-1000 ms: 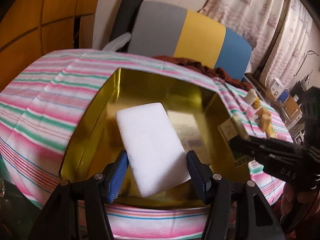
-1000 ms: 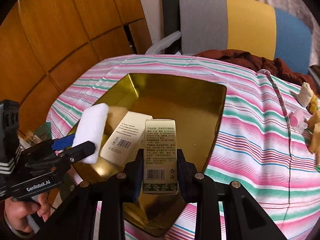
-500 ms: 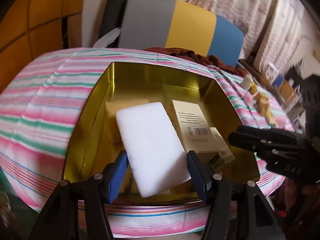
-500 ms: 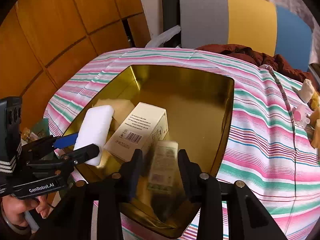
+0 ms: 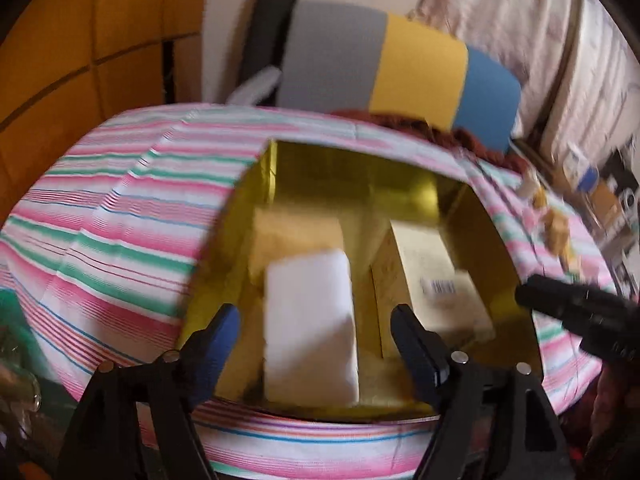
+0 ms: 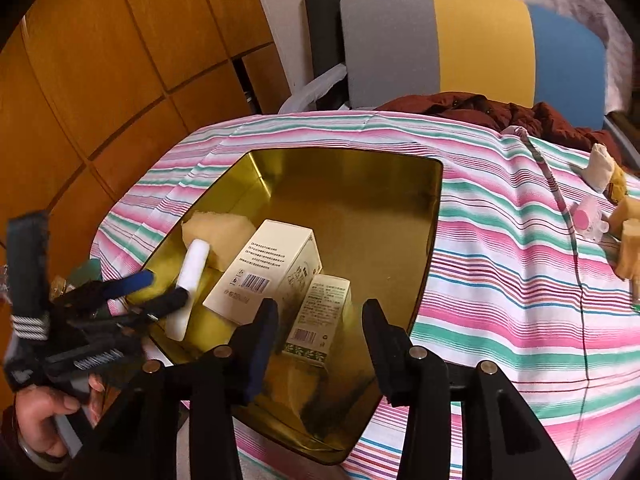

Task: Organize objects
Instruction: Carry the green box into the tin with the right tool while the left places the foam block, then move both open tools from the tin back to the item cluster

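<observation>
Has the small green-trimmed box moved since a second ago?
Yes. The small box has dropped out of the opening right gripper into the gold tin, beside the larger box.

The left gripper (image 5: 314, 324) angles downward, jaws opening wide. At three o'clock, the right gripper (image 6: 320, 326) tilts likewise, jaws opening.

Striped tablecloth (image 6: 500, 240), tricolour chair (image 6: 472, 44), curtain (image 5: 520, 40).
</observation>
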{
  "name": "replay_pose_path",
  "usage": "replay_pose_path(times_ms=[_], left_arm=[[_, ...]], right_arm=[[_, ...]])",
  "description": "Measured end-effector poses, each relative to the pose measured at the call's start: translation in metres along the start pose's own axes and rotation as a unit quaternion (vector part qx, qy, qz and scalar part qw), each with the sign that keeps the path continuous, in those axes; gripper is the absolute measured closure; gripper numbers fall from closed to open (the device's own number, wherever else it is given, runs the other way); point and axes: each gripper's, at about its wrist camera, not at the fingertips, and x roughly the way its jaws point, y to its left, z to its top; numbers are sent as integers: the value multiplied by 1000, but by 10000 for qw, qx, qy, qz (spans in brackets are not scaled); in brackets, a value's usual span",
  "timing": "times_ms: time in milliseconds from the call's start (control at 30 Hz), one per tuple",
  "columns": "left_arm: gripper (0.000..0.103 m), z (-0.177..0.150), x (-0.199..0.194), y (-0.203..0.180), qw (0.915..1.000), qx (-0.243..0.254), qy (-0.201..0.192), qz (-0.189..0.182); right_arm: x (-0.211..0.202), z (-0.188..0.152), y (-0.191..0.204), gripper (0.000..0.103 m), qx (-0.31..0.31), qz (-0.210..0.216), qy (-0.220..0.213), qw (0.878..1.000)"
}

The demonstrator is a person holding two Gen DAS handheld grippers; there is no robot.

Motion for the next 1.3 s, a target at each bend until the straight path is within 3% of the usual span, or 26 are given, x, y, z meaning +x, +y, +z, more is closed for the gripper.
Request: replay_pose_path(times_ms=[100,233,500,867,1300], left_arm=[[23,3,-4,6,9997,-162,-141,80],[23,0,5,11,9993,-271,62,256],[23,1,-8,-3,9991,-370,-203,-59],[23,1,-10,-72,9963,228,-201,-801],[23,-1,-3,-143,9887,924,20,-1183]], right_arm=[[-2,1,-3,58,53,-14,-34,10000],[-5,1,-6,58,103,-24,-78,9999],[-14,2,-17,54,190,-100,-189,9996],[-23,-1,-45,54,342,-362,-191,9986],[-53,-7,-116,49,708,-973,-279,9923]])
